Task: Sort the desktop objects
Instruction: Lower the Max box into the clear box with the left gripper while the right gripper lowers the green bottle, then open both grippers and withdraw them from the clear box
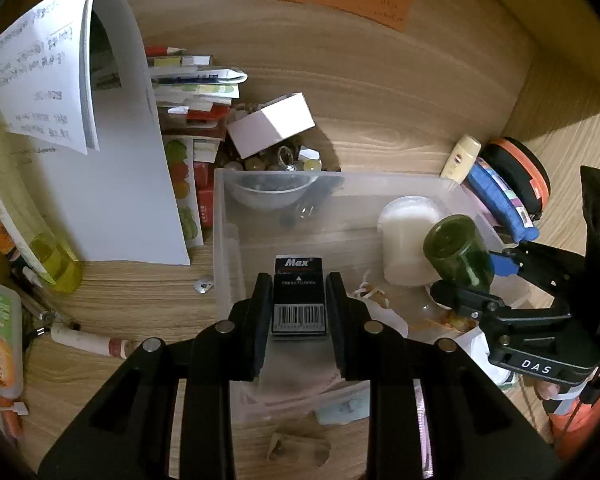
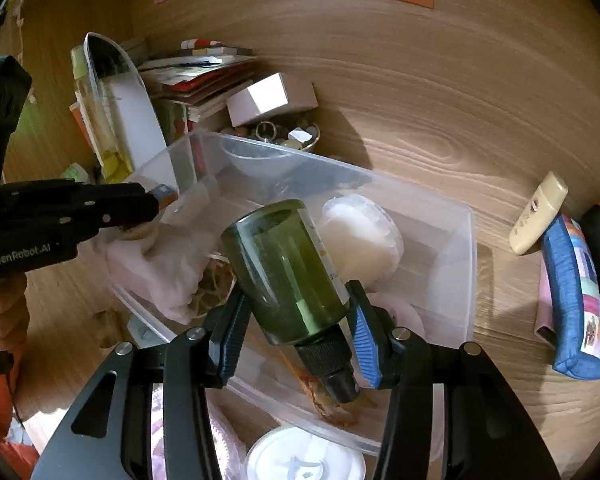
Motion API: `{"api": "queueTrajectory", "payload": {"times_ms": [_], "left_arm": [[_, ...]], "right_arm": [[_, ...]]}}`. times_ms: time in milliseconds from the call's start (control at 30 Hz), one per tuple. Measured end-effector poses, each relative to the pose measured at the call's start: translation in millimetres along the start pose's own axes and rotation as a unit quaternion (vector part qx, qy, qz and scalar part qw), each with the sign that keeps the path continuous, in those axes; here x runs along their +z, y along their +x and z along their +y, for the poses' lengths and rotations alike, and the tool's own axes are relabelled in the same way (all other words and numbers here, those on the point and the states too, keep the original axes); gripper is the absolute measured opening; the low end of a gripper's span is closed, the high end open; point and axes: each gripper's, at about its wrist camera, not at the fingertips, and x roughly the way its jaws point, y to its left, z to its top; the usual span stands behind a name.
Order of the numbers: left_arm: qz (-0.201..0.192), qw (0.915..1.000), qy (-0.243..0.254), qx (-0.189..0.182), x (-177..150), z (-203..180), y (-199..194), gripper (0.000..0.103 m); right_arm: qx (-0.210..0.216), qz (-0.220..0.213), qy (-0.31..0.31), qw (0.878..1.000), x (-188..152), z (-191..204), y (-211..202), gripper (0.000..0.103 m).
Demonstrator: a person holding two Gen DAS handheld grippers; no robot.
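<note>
My left gripper (image 1: 299,300) is shut on a small black "Max" staple box (image 1: 299,296) and holds it over the clear plastic bin (image 1: 220,216). My right gripper (image 2: 296,320) is shut on a green glass bottle (image 2: 284,268) with a black cap, held tilted above the same bin (image 2: 470,264). The bottle (image 1: 458,252) and right gripper (image 1: 472,280) also show in the left wrist view, at the bin's right side. The left gripper (image 2: 164,196) shows in the right wrist view at the bin's left side. Inside the bin lie a white round tub (image 2: 360,236), a clear bowl (image 1: 272,194) and white cloth (image 2: 160,268).
A white folder (image 1: 112,168) and stacked papers (image 1: 196,84) stand behind left of the bin. A white box (image 1: 272,124) rests on a dish of trinkets. A cream tube (image 2: 538,214), blue pouch (image 2: 576,296) and orange-black case (image 1: 520,176) lie right. Tubes and pens (image 1: 4,344) lie left.
</note>
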Motion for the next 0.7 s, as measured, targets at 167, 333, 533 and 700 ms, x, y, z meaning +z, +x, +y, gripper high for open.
{"api": "queueTrajectory", "payload": {"times_ms": [167,333,533,700], "left_arm": [[0.004,1.0000,0.004,0.007,-0.8,-1.3,2.5,0.027],[0.006,0.9999,0.008,0.007,-1.7,-3.3,2.0,0.027],[-0.007,0.9999,0.011,0.003,-1.7,-6.3,-6.2,0.043],[-0.027,0.9993,0.022,0.011,-1.2,-14.1,-20.1,0.051]], "right_arm": [[0.000,-0.002,-0.002,1.000,0.0,2.1,0.8,0.044],[-0.005,0.002,-0.013,1.000,0.2,6.9,-1.5,0.044],[-0.011,-0.009,-0.011,1.000,-0.6,8.3,-15.9,0.061],[-0.015,-0.025,-0.004,1.000,-4.8,6.6,-37.4,0.069]]}}
